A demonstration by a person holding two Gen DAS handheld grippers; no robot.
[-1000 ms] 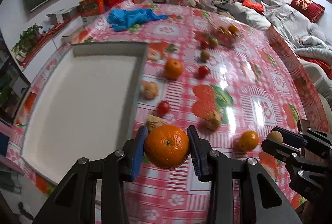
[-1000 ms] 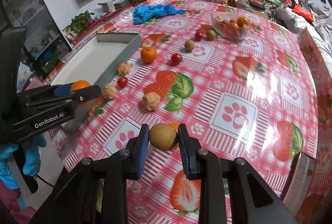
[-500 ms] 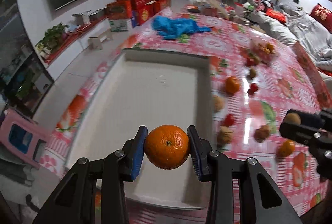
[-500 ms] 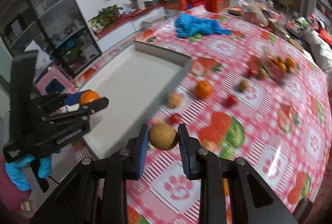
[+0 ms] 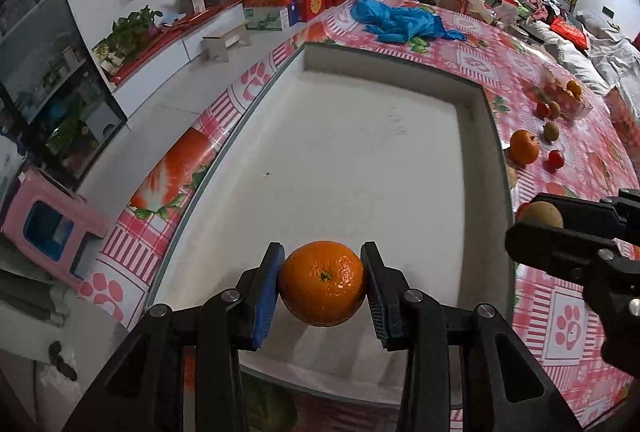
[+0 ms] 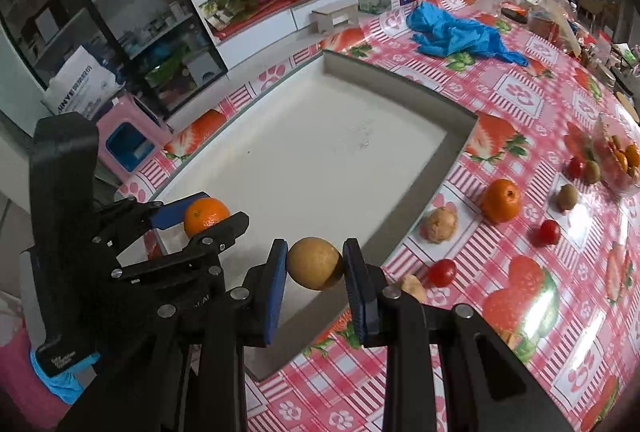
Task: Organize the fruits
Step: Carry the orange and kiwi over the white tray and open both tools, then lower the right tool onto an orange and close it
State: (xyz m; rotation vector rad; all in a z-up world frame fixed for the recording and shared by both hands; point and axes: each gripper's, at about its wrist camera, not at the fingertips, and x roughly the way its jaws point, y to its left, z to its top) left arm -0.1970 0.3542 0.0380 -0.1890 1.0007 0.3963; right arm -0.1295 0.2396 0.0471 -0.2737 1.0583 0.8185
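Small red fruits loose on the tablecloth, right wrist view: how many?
3: one near the tray corner, one beyond it, one by the clear bowl, which may hide more.

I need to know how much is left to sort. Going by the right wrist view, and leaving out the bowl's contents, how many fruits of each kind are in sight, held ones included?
Oranges: 2
Red tomatoes: 3
Kiwis: 2
Tan round fruit: 1
Beige lumpy fruits: 2 clearly seen
Total: 10
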